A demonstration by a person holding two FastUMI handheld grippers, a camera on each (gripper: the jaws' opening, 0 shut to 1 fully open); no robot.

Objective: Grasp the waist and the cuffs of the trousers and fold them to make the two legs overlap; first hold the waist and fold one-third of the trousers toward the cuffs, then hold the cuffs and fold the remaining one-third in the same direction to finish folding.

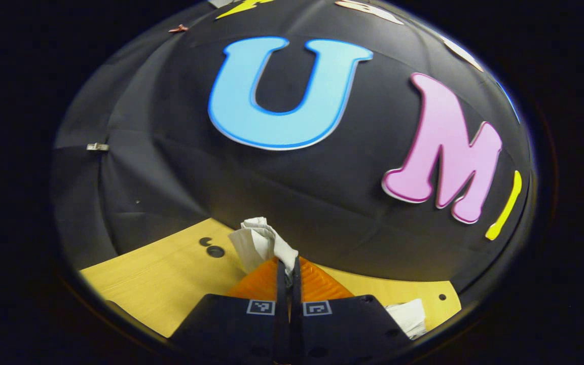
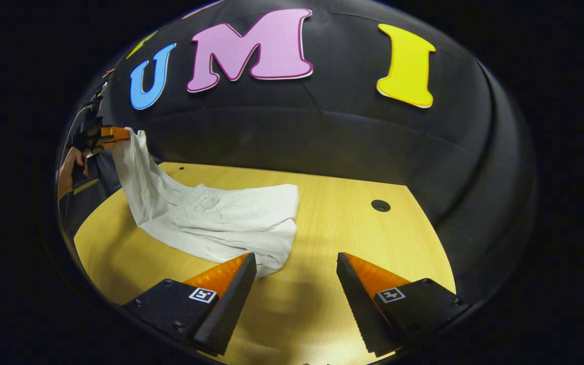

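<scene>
One pair of pale cloth trousers (image 2: 211, 218) on the wooden table (image 2: 363, 228), left gripper (image 1: 287, 274) pinching a lifted end, right gripper (image 2: 296, 263) spread wide, holding nothing.

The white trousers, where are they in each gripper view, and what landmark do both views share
Left gripper view: trousers bunch at bottom centre, pinched in the left gripper.
Right gripper view: trousers drape left of centre, from the raised left gripper down to the table.
Shared landmark: wooden table.

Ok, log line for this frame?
left gripper: shut on trousers, end lifted | right gripper: open above table
</scene>
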